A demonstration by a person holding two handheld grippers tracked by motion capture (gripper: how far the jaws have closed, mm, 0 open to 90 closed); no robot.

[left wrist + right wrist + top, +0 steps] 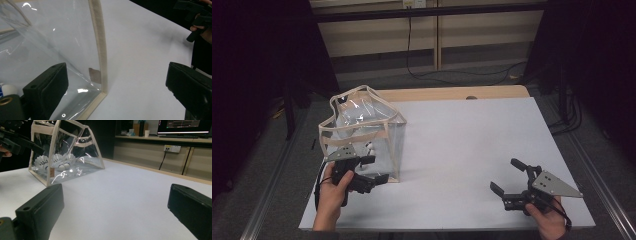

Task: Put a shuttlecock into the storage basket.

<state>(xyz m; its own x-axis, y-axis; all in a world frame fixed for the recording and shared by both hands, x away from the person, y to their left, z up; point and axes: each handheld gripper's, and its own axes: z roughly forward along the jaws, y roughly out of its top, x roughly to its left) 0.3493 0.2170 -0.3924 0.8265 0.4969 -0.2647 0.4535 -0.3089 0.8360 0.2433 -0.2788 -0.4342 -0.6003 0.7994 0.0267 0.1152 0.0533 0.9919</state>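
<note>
A clear plastic bag (pixel 362 125) with beige trim stands at the left of the table. In the right gripper view the bag (pixel 82 157) holds white shuttlecocks (pixel 57 161). My left gripper (pixel 376 170) is open at the bag's near right corner. In the left gripper view the beige corner trim (pixel 101 50) stands between the two wide-apart jaws of the left gripper (pixel 117 82), touching neither. My right gripper (pixel 507 175) is open near the table's front right, over bare mat, with nothing between the jaws of the right gripper (pixel 115 205).
A white mat (pixel 472 135) covers the table, with a wooden edge (pixel 452 93) at the back. Metal rails run along both sides. Cables (pixel 422 75) lie on the floor behind. A counter with a monitor (pixel 185 126) and a wall socket (pixel 172 148) stands beyond the table.
</note>
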